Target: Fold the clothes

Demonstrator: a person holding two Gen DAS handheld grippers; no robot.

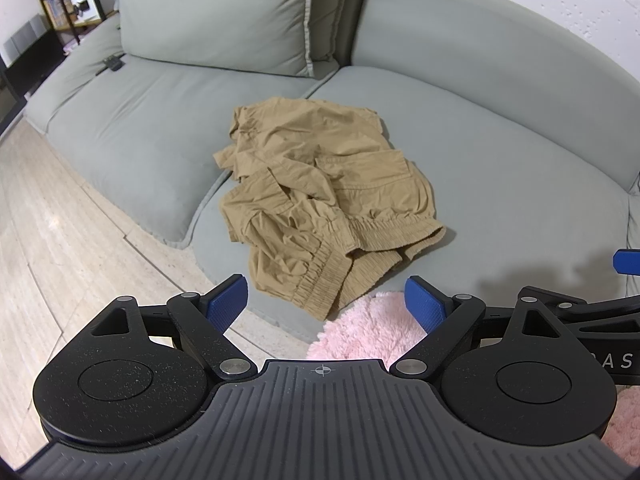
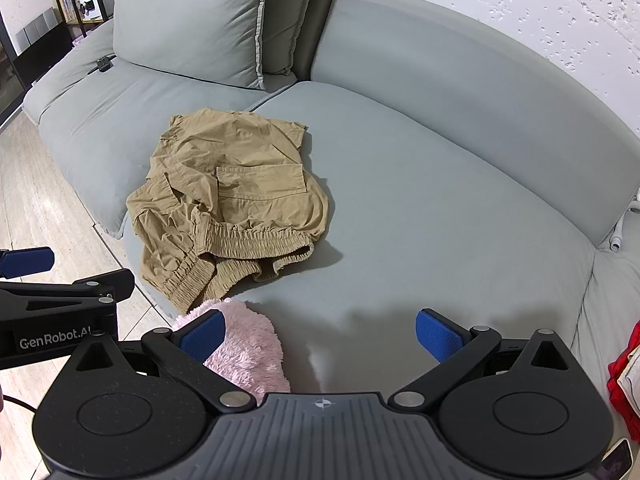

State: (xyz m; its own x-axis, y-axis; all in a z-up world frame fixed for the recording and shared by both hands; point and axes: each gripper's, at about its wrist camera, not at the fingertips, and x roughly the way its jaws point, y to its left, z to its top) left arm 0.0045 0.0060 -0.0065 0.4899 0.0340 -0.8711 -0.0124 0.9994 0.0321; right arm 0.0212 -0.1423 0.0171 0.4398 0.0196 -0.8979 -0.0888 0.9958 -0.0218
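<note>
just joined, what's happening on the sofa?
A person holds two handheld grippers over a grey sofa. Crumpled tan shorts lie unfolded on the seat cushion, elastic waistband toward the cameras. A pink fluffy item sits at the near edge. The left gripper and right gripper both hover short of the shorts, jaws open and empty. Folding hasn't started.

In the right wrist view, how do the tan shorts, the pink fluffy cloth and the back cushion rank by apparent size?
Largest to smallest:
1. back cushion
2. tan shorts, close to the cushion
3. pink fluffy cloth, partly hidden, and nearer the camera, so its true size is unsure
</note>
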